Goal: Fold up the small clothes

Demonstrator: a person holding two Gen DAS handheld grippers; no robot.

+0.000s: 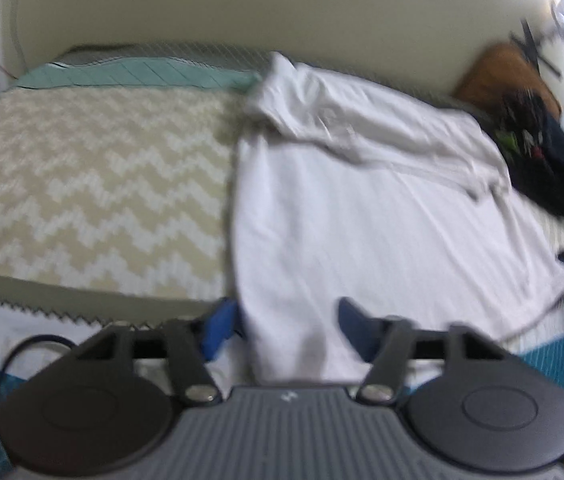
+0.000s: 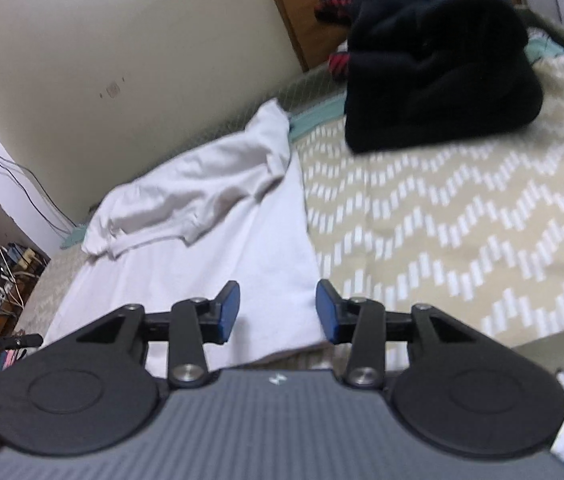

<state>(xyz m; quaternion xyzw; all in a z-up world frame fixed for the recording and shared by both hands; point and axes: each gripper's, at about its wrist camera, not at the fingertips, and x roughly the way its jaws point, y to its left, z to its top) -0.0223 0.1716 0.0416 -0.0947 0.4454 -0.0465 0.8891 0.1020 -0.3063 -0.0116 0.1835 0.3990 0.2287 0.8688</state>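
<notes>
Bed against a cream wall, covered by a beige-and-white zigzag woven bedspread. A white cotton T-shirt lay flat across the bedspread, one sleeve folded in over its far end by the wall. A pile of dark navy clothes sat further along the bed, well apart from the shirt.

Left gripper pointed steeply down at the near hem; blue pads parted moderately, cloth between them, no visible pinch. Right gripper tilted down more shallowly over the other near corner; pads likewise parted, straddling the shirt's edge without pressing on it.

Judgement: both corners looked released or not yet taken. For a clean fold, grip both hem corners at equal depth, lift together, and carry them evenly toward the collar end, keeping the side edges aligned.
</notes>
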